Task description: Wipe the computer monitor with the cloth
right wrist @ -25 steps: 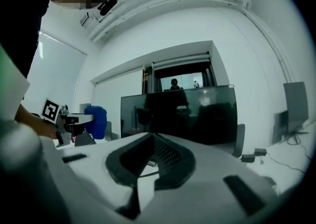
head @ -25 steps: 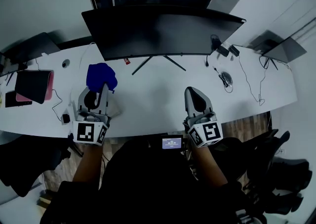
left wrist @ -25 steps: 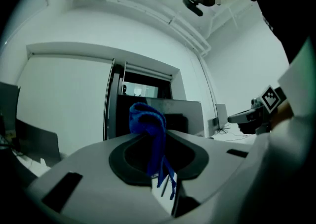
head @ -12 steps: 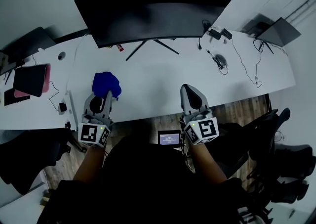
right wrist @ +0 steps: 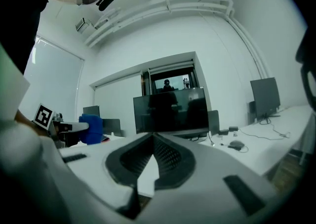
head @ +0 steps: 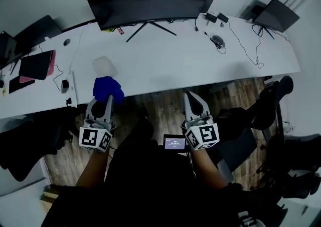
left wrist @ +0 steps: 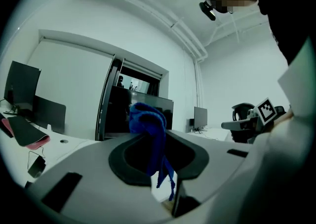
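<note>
I record the left gripper (head: 107, 99) clamped on the blue cloth (head: 106, 88), which bunches above its tips at the near edge of the white tabletop (head: 165, 65). The right gripper (head: 191, 96) holds nothing, jaws meeting, over the wood floor (head: 150, 116) just off that edge. The computer monitor (head: 150, 0) stands at the far edge, well apart from both.

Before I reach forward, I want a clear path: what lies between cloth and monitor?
Head view: only bare white desk, plus a faint grey patch just beyond the cloth, up to the monitor.
</note>
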The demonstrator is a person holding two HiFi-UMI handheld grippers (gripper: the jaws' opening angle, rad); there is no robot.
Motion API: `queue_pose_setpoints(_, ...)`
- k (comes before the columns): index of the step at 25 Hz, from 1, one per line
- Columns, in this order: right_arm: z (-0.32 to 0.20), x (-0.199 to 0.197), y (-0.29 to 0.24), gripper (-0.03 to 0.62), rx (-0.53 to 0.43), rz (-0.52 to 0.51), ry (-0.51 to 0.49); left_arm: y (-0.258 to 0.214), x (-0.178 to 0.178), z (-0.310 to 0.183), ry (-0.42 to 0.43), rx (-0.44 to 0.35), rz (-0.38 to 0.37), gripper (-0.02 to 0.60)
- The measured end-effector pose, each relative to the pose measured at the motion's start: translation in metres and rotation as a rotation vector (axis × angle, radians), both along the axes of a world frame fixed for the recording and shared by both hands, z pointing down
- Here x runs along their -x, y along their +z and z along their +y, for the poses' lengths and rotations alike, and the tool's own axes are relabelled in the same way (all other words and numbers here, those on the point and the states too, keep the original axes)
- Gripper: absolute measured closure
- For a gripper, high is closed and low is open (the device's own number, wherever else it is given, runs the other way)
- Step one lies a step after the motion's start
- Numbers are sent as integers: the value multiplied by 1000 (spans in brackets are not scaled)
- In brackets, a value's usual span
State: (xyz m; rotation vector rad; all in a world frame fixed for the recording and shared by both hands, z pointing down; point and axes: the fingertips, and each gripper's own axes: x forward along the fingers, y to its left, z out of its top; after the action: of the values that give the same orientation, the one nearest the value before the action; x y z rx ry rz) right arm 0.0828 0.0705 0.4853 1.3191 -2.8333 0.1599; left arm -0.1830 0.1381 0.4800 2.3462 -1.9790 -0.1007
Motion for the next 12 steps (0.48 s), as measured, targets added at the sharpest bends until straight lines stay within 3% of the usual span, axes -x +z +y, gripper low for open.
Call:
queue_pose_setpoints(4, 47, -18, 0, 591, -5, 3, 16, -5, -12, 47, 2, 15, 100, 515)
queue_pose_setpoints(12, 102, -31, -9, 591, -12, -10, 54, -18, -11, 99, 30, 9, 81, 515)
